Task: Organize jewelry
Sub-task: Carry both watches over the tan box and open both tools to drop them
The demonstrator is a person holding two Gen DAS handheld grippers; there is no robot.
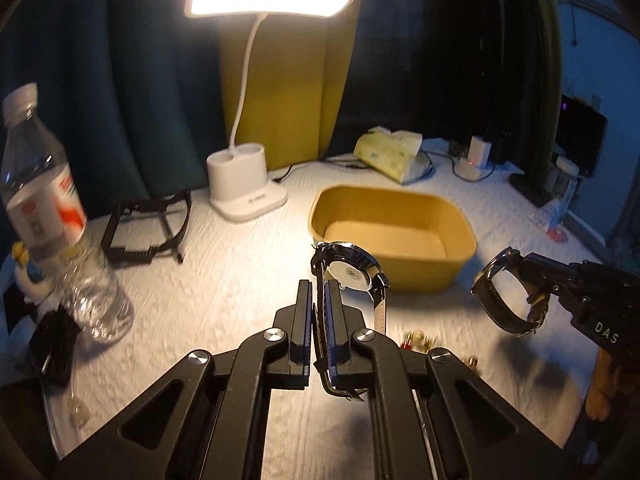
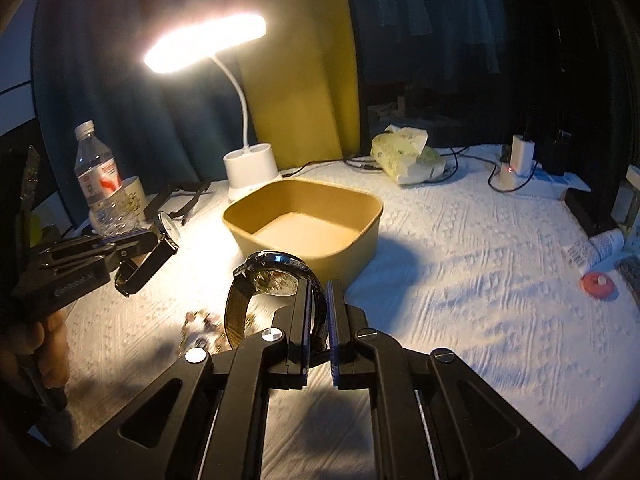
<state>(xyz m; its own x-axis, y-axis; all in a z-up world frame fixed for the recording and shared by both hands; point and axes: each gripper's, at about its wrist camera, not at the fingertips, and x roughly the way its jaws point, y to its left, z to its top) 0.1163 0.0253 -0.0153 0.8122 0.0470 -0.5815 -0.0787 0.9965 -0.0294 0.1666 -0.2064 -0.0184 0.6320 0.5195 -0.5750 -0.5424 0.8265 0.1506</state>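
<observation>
Both grippers, left point(image 1: 318, 304) and right point(image 2: 319, 304), hold watches point(image 1: 352, 276) point(image 2: 272, 280) by the strap, jaws closed, near the centre-frame tray point(image 2: 372, 216); thin straps could slip, dropping them short.

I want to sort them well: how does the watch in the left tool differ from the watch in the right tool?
The left tool's watch has a plain silver case back and a pale strap lining; the right tool's watch shows gold works through its back and a dark strap. The left tool holds its watch left of the yellow-brown box; the right tool holds its watch in front. Both are gripped by the strap, above the table.
</observation>
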